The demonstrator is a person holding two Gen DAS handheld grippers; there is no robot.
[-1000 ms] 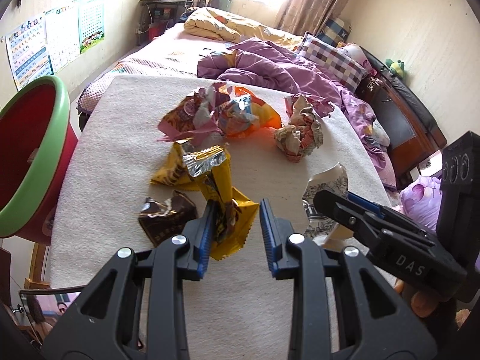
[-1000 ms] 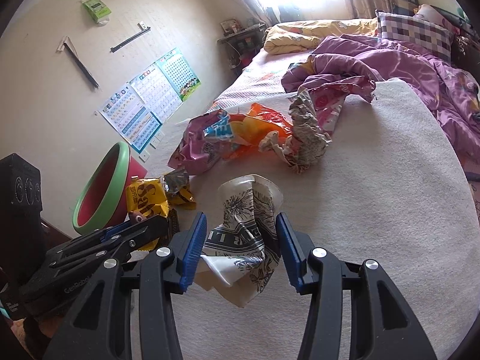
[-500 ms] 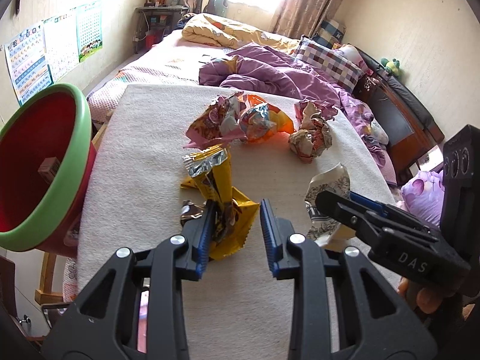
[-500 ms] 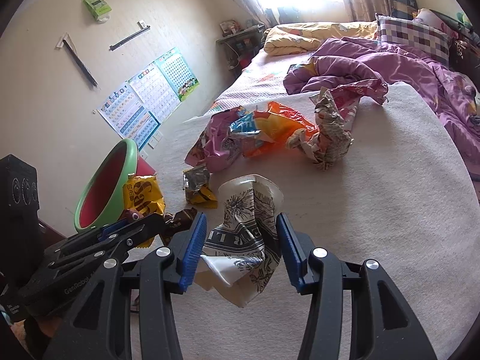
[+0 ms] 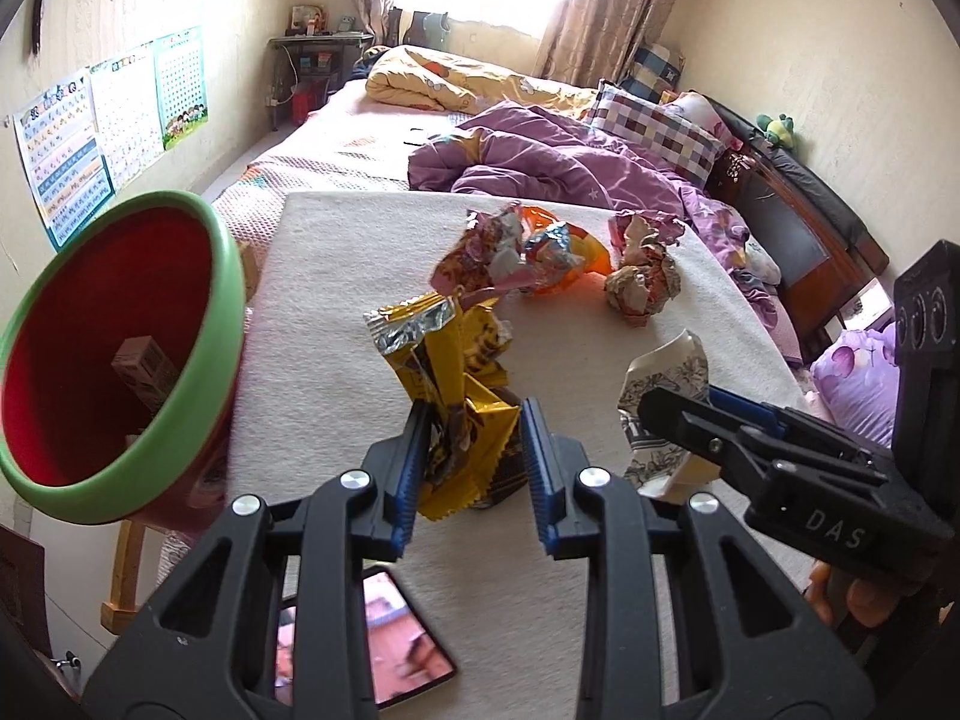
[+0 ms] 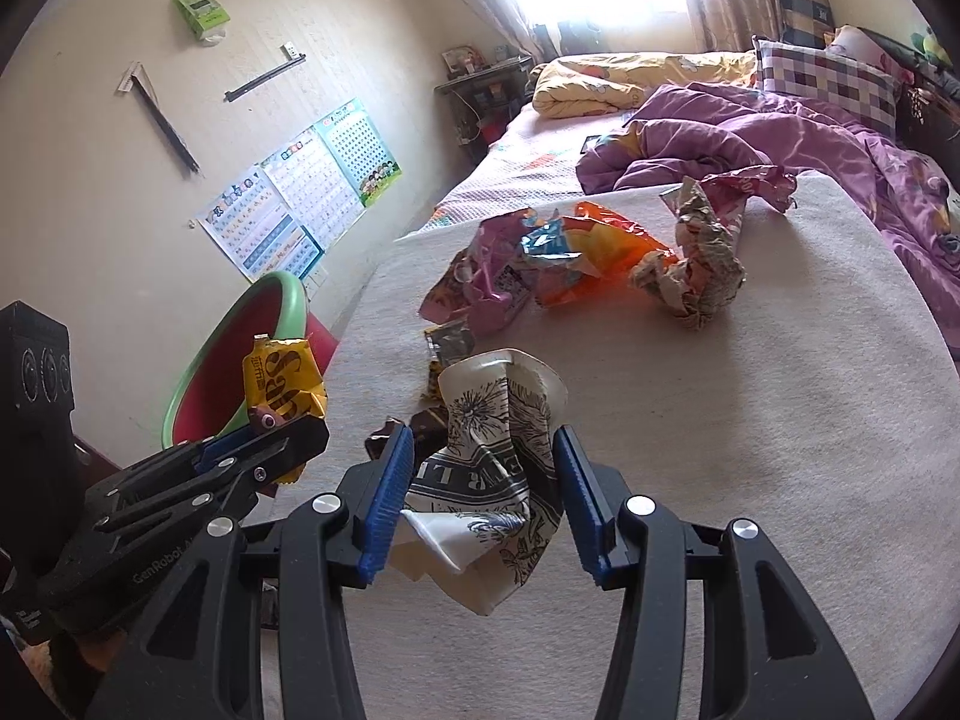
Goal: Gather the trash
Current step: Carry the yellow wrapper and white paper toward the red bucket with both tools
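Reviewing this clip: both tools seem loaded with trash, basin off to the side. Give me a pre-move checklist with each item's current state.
1. Left tool shut on yellow wrapper: ok.
2. Right tool shut on crumpled paper cup: ok.
3. Red basin mouth open to receive: ok; a small box already lies inside.
4. Tools apart from each other: ok.
5. Bed cleared: not ok; pink and orange wrappers, crumpled paper ball and brown wrapper remain.
6. Basin stable: cannot tell.
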